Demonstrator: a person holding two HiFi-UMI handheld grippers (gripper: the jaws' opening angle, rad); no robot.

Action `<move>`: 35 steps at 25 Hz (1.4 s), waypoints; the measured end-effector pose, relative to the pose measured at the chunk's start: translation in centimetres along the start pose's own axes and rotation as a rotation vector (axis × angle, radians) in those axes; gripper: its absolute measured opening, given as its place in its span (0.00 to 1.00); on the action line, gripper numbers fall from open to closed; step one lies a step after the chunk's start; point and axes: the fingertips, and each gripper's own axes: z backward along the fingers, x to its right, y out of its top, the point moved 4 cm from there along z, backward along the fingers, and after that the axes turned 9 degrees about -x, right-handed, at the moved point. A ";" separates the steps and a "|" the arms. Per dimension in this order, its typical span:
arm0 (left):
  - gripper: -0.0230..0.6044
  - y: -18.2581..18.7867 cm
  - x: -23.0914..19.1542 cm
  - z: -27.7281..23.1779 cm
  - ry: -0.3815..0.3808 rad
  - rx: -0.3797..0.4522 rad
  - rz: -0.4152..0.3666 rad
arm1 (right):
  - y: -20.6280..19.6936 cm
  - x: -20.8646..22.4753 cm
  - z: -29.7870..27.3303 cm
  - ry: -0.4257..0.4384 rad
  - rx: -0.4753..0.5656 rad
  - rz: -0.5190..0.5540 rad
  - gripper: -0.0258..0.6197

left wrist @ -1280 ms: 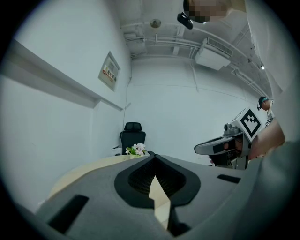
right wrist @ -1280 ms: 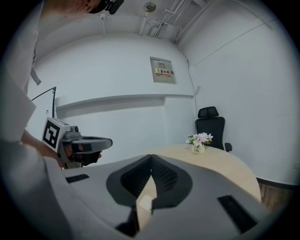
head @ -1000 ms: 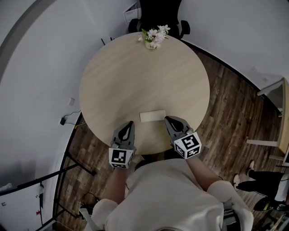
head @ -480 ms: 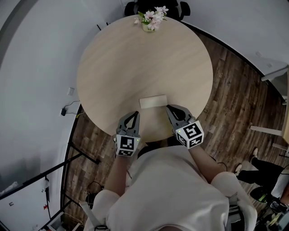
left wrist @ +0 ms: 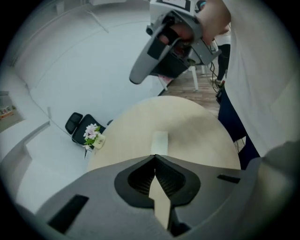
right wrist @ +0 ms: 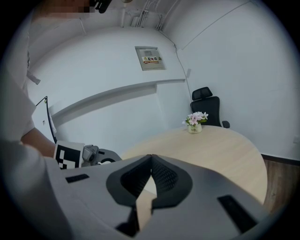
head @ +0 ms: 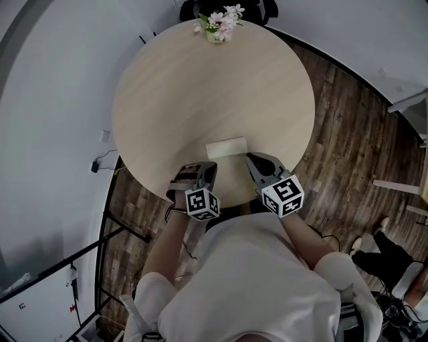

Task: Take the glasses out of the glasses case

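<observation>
Head view: oblong case (head: pixel 226 147), round wood-grain table (head: pixel 200 87)

Print on the wall panel (right wrist: pixel 152 58) seems illegibly small.

Your left gripper (head: pixel 202 171) and right gripper (head: pixel 251 160) sit at the near ends of the pale rectangular glasses case (head: pixel 226 147) on the round light-wood bench (head: pixel 200 87); pink potted flowers (head: pixel 218 24) stand at the far edge.

— What colour is the glasses case (head: pixel 226 147)?
— Cream, on a pale wood-grain table (head: pixel 200 87).
— And the rest?
— The left gripper (head: pixel 210 167) and right gripper (head: pixel 249 158) are grey, their cubes patterned in black-and-white squares. The floor (head: pixel 348 133) is dark brown planks, and the flowers (head: pixel 219 20) are pink and white.
</observation>
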 end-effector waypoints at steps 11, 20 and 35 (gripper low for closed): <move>0.04 -1.7 2.5 -6.0 -0.068 -0.146 -0.086 | 0.2 0.1 -0.1 0.006 -0.007 -0.008 0.06; 0.04 -2.7 3.2 -9.8 -0.083 -0.231 -0.134 | 0.3 0.8 -0.9 0.008 -0.018 -0.020 0.06; 0.04 -3.8 3.8 -11.7 -0.060 -0.273 -0.168 | -0.1 2.2 -2.2 0.014 -0.056 -0.032 0.06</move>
